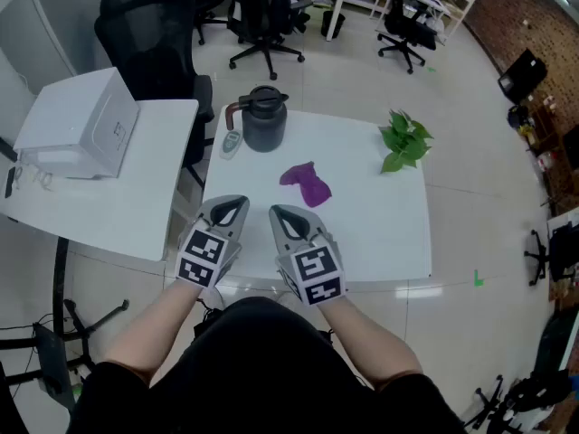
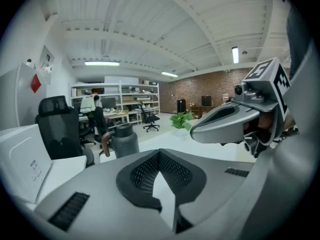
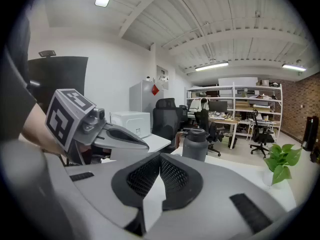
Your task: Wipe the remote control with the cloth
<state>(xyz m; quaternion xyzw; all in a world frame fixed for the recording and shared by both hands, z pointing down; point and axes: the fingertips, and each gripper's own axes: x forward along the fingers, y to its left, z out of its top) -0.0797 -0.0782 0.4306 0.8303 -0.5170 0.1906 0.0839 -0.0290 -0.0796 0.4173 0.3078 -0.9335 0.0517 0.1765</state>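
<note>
A small grey remote control (image 1: 232, 143) lies at the back left of the white table (image 1: 380, 233), just left of a dark kettle (image 1: 263, 119). A crumpled purple cloth (image 1: 306, 183) rests near the table's middle. My left gripper (image 1: 230, 212) and right gripper (image 1: 284, 216) hover side by side over the table's near edge, both shut with nothing between the jaws. They are well short of the cloth and the remote. The left gripper view shows shut jaws (image 2: 159, 160), the kettle (image 2: 122, 140) and the right gripper's body (image 2: 235, 119). The right gripper view shows its jaws (image 3: 160, 165) shut too.
A green potted plant (image 1: 403, 140) stands at the table's back right. A white box (image 1: 77, 125) sits on a second table (image 1: 118, 206) to the left. Black office chairs (image 1: 154, 34) stand behind the tables.
</note>
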